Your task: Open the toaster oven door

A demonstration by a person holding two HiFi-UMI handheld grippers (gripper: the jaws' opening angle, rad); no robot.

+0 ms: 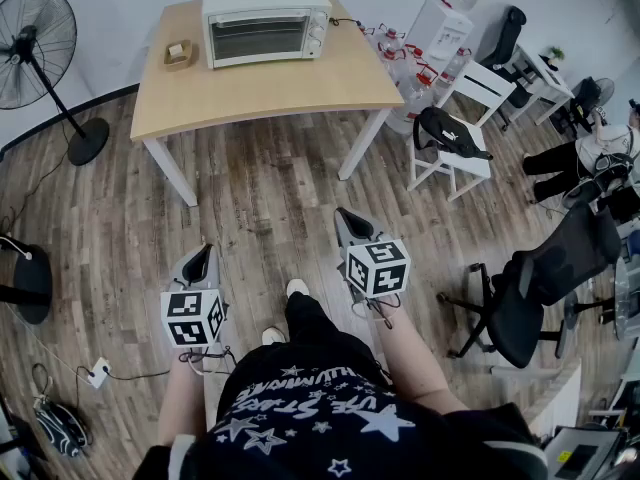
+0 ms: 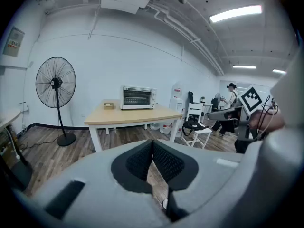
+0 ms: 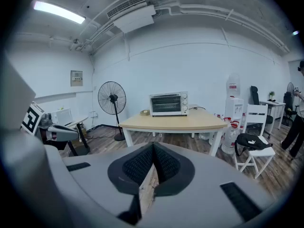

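Note:
A white toaster oven [image 1: 265,23] stands at the back of a light wooden table [image 1: 260,83], its glass door closed; the same toaster oven [image 2: 137,98] [image 3: 168,103] shows far ahead in both gripper views. I hold both grippers low over the wooden floor, well short of the table. My left gripper [image 1: 200,260] is shut, jaws touching at the tips with nothing between them [image 2: 152,144]. My right gripper [image 1: 348,224] is shut and empty too [image 3: 153,146].
A small wooden box [image 1: 179,53] sits left of the oven. A standing fan [image 1: 40,58] is at the left. White chairs [image 1: 455,133] with a black bag, water jugs [image 1: 400,63] and a black office chair [image 1: 540,288] stand at the right. A seated person [image 1: 590,158] is far right.

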